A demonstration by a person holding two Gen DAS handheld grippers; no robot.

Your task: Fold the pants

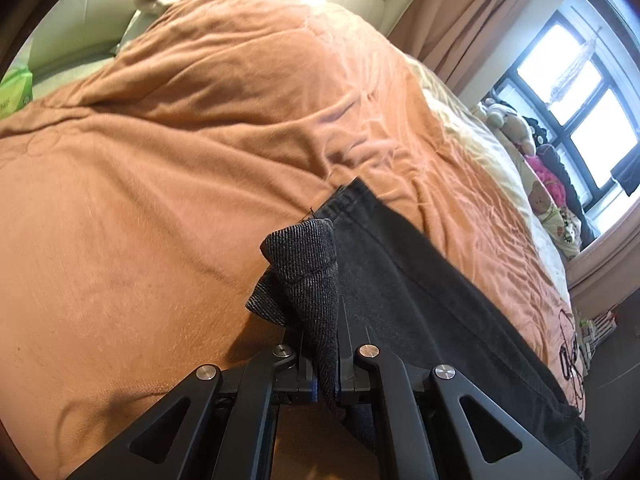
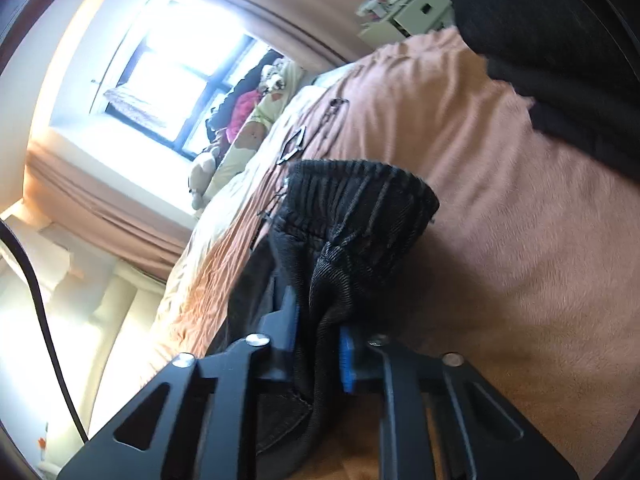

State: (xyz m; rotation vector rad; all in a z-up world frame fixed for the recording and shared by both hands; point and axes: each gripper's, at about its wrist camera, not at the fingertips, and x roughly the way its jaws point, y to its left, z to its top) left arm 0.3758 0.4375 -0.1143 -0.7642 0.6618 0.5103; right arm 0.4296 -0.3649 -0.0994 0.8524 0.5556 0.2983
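A: Where were the pants [image 1: 420, 300]?
B: On the orange bedspread [image 1: 160, 160]. Dark denim, creased. In the left wrist view the long axis ran from the jaws toward 4 o'clock.
A: Grips?
B: Left gripper [image 1: 328, 364] was clamped on a hem corner, which stuck up at 12. Right gripper [image 2: 320, 344] was closed on the bunched ribbed waistband [image 2: 360, 200], also at 12.
A: Nearer hand?
B: Neither; each held an end. I'd judge the next move was bringing the ends together.
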